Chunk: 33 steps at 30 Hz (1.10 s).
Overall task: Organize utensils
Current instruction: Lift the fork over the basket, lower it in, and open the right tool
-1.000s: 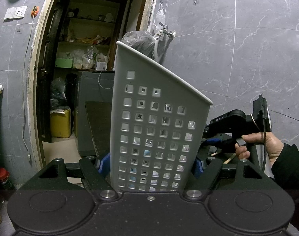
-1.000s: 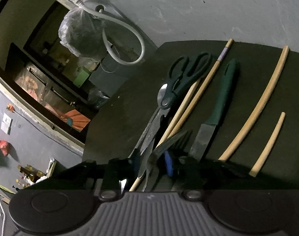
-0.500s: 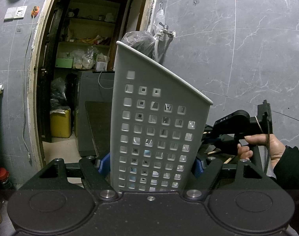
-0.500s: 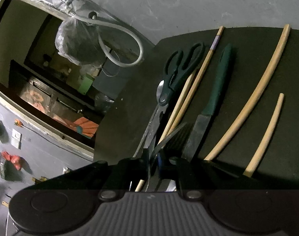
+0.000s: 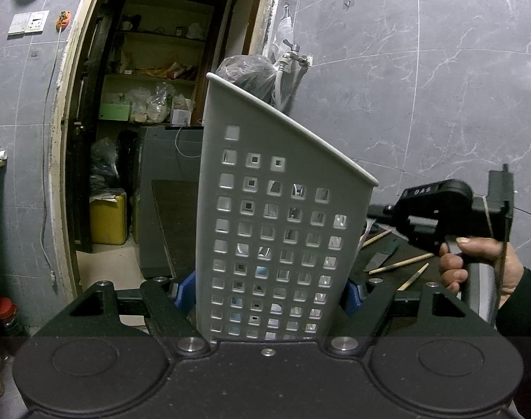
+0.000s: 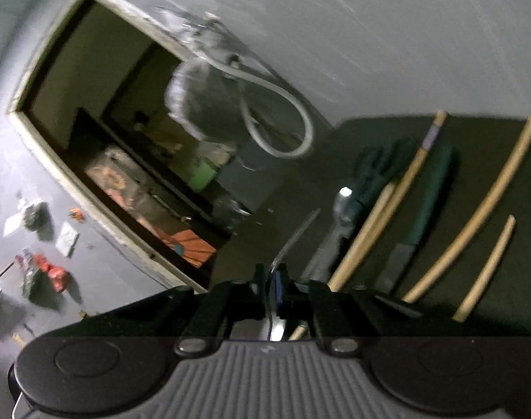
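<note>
The left tool (image 5: 270, 289) is clamped on a grey perforated utensil holder (image 5: 276, 230), its blue pads pressed against the holder's two side walls low down; the holder stands upright between them, its slanted rim rising toward the left of the view. To the right, a hand (image 5: 482, 265) in a dark sleeve grips the handle of the right tool, which reaches in behind the holder over the dark desk (image 5: 398, 262). In the blurred right wrist view, the right tool (image 6: 274, 284) has just been closing and its jaws now stand together on a thin metal utensil (image 6: 293, 237), whose shaft juts up and forward from between the pads; what kind of utensil it is I cannot tell. The rest lies on the desk (image 6: 283, 244) to the right: dark-handled scissors (image 6: 366, 181), a pair of wooden chopsticks (image 6: 391, 206) just beside them, a green-handled knife (image 6: 429, 206), then a long wooden stick (image 6: 482, 209) and a shorter stick (image 6: 489, 265) set apart. Behind is a grey tiled wall with an open doorway (image 5: 153, 122), a tap with a white hose (image 6: 283, 118) and a plastic bag (image 5: 248, 76).
</note>
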Tool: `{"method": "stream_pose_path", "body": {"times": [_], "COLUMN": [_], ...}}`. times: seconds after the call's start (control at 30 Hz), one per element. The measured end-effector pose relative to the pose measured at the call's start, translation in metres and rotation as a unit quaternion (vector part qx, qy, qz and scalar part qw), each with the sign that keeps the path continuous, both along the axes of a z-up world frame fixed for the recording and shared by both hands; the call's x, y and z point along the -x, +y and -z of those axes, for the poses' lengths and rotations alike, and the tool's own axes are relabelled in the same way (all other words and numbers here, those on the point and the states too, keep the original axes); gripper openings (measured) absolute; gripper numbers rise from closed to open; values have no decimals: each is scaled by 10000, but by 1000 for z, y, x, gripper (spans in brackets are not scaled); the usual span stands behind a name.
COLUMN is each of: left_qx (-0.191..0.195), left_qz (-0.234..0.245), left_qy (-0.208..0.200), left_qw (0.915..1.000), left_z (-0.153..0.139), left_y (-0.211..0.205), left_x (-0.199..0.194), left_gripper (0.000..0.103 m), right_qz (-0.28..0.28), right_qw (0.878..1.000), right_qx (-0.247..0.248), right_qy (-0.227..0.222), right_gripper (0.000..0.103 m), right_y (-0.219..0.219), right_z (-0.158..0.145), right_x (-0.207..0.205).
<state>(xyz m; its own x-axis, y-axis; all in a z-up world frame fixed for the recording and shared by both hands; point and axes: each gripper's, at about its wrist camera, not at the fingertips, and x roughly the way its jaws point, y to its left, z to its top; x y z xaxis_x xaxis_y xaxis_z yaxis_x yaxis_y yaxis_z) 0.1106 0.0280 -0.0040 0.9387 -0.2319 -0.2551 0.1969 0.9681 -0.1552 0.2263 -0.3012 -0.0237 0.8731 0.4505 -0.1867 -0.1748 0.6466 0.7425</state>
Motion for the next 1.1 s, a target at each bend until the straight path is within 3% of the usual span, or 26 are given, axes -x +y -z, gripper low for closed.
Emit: {"method": "stream_pose_path", "body": {"times": [0.17,0.4,0.67,0.97,1.1], "left_qx": [-5,-1,-2,0,-1], "left_qz": [1,1,1,1,4], "left_qy": [-1,0,0,0,0], "left_qw": [10000,10000,10000,10000,10000], "left_z": [0,0,0,0,0], "left_y": [0,0,0,0,0], "left_x": [0,0,0,0,0], "left_gripper": [78,78,78,78,78], "right_qz": [-39,-7,1,-84,-85], "right_qw": [9975,9902,9714,9497,9482], "right_qx": [285,654,1303,1617,1779], "right_qy": [-652,-1235,-1983,-2682,-2632], "right_gripper": [6,6,6,6,6], "right_y": [7,14,34,56,64], "right_z": [-17,-29,-44,-69,-74], "right_x": [17,42,77,105,103]}}
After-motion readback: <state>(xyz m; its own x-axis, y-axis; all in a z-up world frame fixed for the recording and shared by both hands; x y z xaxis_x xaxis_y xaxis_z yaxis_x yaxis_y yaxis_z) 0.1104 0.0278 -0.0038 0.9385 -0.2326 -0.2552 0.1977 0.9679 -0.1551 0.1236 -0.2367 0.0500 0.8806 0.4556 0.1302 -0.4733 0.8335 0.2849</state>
